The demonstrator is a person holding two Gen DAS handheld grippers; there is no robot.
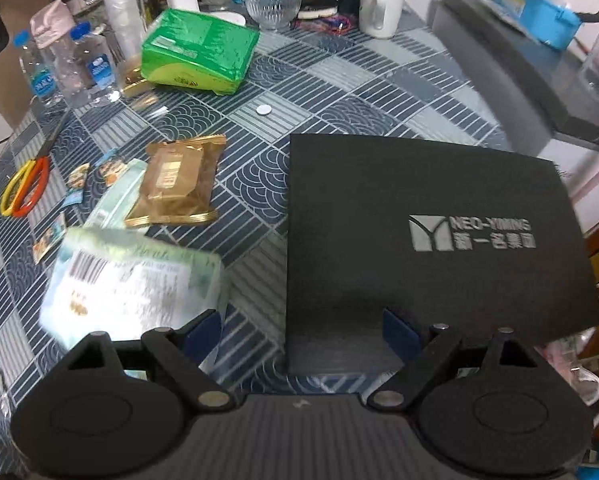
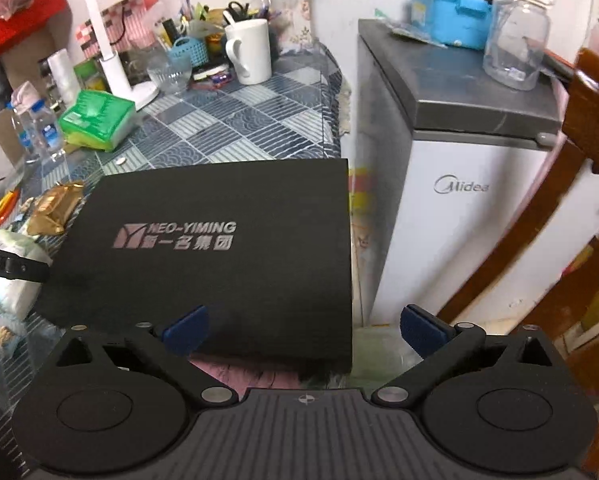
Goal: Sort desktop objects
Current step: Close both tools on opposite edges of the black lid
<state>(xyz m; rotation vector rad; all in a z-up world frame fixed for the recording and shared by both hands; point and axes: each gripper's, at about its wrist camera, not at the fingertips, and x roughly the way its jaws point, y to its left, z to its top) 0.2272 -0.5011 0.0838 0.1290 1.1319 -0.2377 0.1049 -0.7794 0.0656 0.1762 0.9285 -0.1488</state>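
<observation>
A: What's the biggest thing on the patterned tablecloth [image 1: 339, 76]?

B: The black box [image 1: 431, 240] printed NEO-YIMING, lying flat at the table's near right corner, beside the white Midea fridge [image 2: 471, 200].

A: And around the box?

B: Well beyond its far left corner sits a green tissue pack [image 1: 199, 52]. Left of the box's near edge is a pale packet [image 1: 135, 288] with a barcode, blurred. A gold foil pouch [image 1: 177, 182] lies left of the box, just past that packet. Farther left again are yellow and orange scissors [image 1: 23, 188]. A small white disc [image 1: 263, 109] lies beyond the box's far edge.

A: The tongs?

B: The left gripper [image 1: 303, 334] is spread wide, one pad over the box's near left corner, holding nothing. The right gripper [image 2: 305, 326] is also wide apart, empty, straddling the box's near right corner.
</observation>
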